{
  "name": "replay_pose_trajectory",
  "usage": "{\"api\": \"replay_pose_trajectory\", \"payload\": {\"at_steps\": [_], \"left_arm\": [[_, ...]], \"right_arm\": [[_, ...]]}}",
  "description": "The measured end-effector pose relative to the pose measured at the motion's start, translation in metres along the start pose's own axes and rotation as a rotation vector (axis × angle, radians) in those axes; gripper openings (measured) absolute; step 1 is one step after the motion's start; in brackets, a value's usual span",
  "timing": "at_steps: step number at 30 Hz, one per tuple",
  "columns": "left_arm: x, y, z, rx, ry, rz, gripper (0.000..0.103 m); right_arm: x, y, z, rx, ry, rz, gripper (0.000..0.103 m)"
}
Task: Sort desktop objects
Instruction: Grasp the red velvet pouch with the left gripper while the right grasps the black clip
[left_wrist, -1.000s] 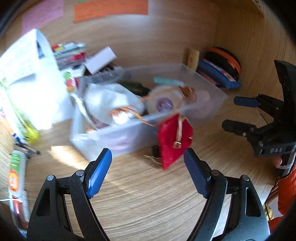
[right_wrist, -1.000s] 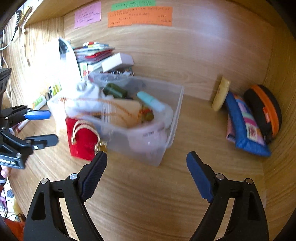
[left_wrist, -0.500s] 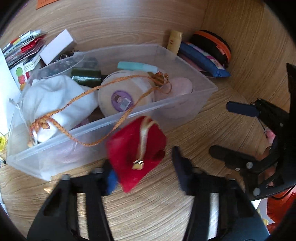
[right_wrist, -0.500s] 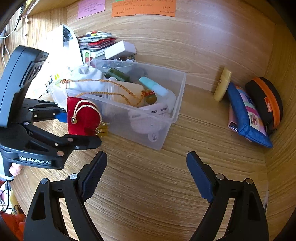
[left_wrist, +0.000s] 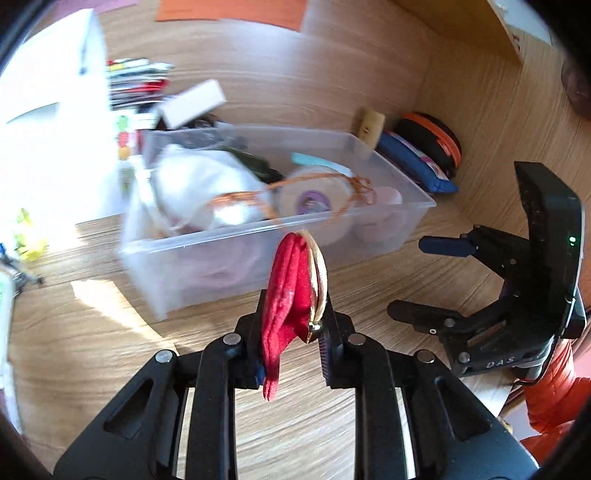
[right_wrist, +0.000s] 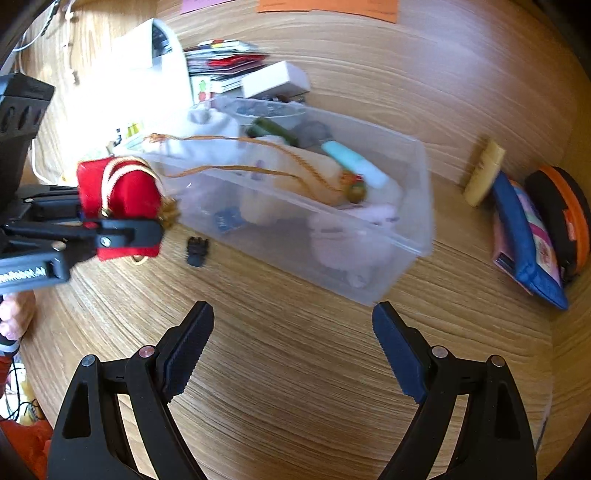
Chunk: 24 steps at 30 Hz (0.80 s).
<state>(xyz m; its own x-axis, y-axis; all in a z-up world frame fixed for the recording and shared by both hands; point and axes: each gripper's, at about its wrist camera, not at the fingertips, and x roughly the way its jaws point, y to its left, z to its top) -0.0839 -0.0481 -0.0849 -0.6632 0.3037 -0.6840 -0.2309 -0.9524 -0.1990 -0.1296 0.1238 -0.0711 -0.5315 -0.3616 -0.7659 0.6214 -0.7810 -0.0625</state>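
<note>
Light wood-grain table (right_wrist: 295, 369) enclosed by a wooden back wall (right_wrist: 406, 74) and a wooden side wall (left_wrist: 498, 122), forming a corner alcove; pink and orange paper notes (right_wrist: 328, 5) are stuck on the back wall. The left gripper (left_wrist: 291, 332) has its jaws closed on a red fabric pouch with a cream-gold strap (left_wrist: 291, 291), which is clamped upright between the pads and hangs a little below them, clear of the table. Just beyond those jaws lies a clear rectangular plastic bin (left_wrist: 406, 206), holding a white cloth bundle (left_wrist: 199, 192), a round cream item with a purple label (left_wrist: 314, 199), a pale teal tube (right_wrist: 351, 162) and pinkish soft pieces; an orange braided cord (right_wrist: 295, 158) runs from the pouch over the bin's near rim into the bin. The right gripper (right_wrist: 291, 343) has its jaws wide apart with nothing between them, over bare table in front of the bin's near corner. Ahead and to the right of these jaws, against the side wall, stand a blue zip pouch (right_wrist: 524, 236), a black case with an orange band (right_wrist: 569, 218) and a cream block (right_wrist: 484, 173). A small black clip (right_wrist: 197, 251) lies on the table between pouch and bin. Behind the bin are a white box (right_wrist: 275, 79) and stacked booklets (right_wrist: 225, 59). The widest free surface is the near strip beneath both sets of jaws.
</note>
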Motion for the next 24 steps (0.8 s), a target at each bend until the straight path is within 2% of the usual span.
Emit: {"api": "replay_pose_trajectory", "payload": {"at_steps": [6, 7, 8, 11, 15, 20, 22, 24], "left_arm": [[-0.008, 0.017, -0.011, -0.022, -0.021, 0.053, 0.021], [-0.008, 0.019, -0.012, -0.027, -0.023, 0.05, 0.021], [-0.01, 0.021, -0.013, -0.032, -0.029, 0.046, 0.021], [-0.014, 0.022, -0.013, -0.037, -0.051, 0.019, 0.021], [-0.015, 0.022, -0.015, -0.022, -0.057, 0.011, 0.021], [-0.016, 0.021, -0.015, -0.017, -0.067, 0.007, 0.021], [-0.016, 0.021, -0.015, -0.02, -0.069, 0.008, 0.021], [-0.016, 0.021, -0.014, -0.02, -0.069, 0.013, 0.021]], "right_arm": [[0.015, 0.024, 0.012, -0.018, 0.014, 0.061, 0.083], [0.018, 0.03, 0.015, -0.024, 0.013, 0.07, 0.079], [0.02, 0.033, 0.017, -0.03, 0.012, 0.07, 0.07], [0.028, 0.045, 0.023, -0.062, 0.027, 0.086, 0.05], [0.037, 0.056, 0.03, -0.073, 0.042, 0.08, 0.047], [0.05, 0.057, 0.035, -0.061, 0.075, 0.103, 0.021], [0.052, 0.057, 0.035, -0.059, 0.073, 0.114, 0.017], [0.05, 0.056, 0.034, -0.057, 0.067, 0.113, 0.017]]}}
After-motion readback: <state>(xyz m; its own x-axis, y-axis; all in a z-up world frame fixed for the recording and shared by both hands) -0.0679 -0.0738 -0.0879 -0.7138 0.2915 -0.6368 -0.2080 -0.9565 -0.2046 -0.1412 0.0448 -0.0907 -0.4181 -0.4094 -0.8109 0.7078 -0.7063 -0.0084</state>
